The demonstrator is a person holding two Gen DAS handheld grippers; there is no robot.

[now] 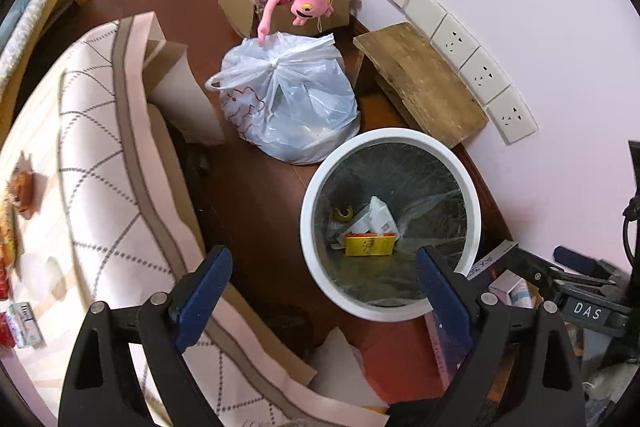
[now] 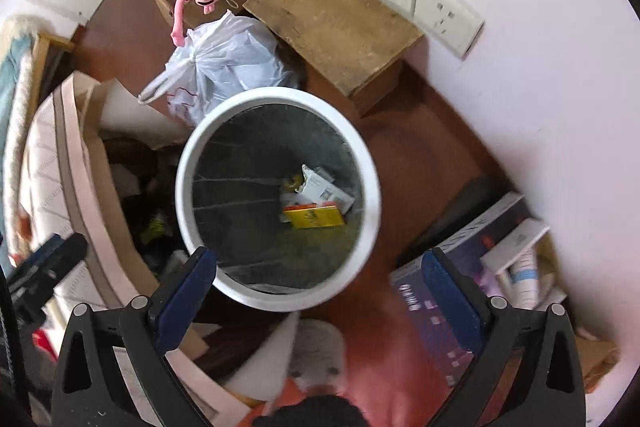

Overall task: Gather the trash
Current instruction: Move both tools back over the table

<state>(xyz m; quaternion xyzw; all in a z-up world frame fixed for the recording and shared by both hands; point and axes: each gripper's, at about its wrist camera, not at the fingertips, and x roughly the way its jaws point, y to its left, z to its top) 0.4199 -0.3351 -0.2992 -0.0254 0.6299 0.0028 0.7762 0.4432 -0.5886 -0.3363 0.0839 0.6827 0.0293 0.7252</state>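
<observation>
Both grippers held above white bin [image 2: 376,187] on floor beside bed [image 1: 100,155]. Left gripper [image 1: 322,277] fingers spread, nothing held. Right gripper [image 2: 320,277] fingers spread, nothing held. Yellow box [image 2: 314,217] and white carton [image 2: 324,187] seen at bin bottom. Wrappers [image 1: 22,195] seen at bed's far edge. Likely next: wrappers pinched flat, carried over rim, released only once centred over opening.

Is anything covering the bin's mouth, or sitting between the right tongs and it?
Nothing visible does. The bin is open, with no lid, and the right tongs hang open and empty above its near rim. A yellow packet and white carton lie at the bottom.
</observation>
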